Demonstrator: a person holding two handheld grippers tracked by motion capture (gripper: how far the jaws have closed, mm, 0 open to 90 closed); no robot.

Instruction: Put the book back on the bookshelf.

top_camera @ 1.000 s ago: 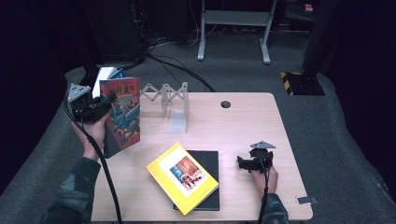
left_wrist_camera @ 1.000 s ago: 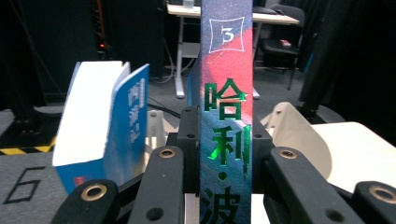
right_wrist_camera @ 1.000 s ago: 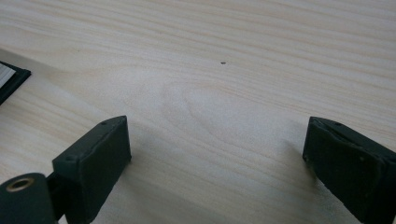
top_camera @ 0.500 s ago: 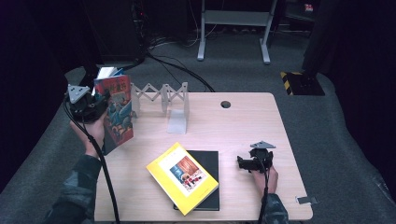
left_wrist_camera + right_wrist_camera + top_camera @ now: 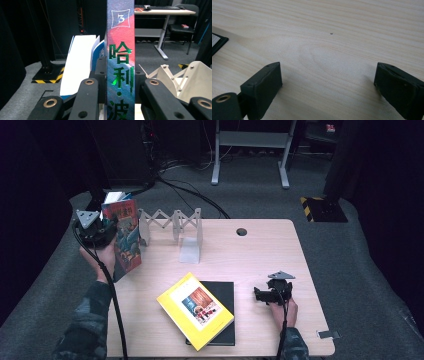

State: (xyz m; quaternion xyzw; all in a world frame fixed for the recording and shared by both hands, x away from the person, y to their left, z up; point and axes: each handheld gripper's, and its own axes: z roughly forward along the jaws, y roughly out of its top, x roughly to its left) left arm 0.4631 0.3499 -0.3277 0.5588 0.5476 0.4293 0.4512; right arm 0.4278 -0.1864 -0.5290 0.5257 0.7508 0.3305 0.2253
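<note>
High view: left gripper [image 5: 102,231] clamps an upright book [image 5: 125,240] by its spine at the table's [image 5: 260,250] nine o'clock edge.
Held vertical, seemingly to slot into the white zigzag rack [image 5: 172,225] beside it; right gripper [image 5: 264,295] rests at four o'clock, jaws apart and empty, beside the stacked yellow book [image 5: 195,310].

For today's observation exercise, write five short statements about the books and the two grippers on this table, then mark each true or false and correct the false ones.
1. The left gripper grips an upright book by its spine. True.
2. The right gripper holds a book. False: its jaws stand open over bare table.
3. The yellow book lies on a black book. True.
4. The white folding rack is full of books. False: it is empty.
5. The held book's spine shows a 3. True.
</note>
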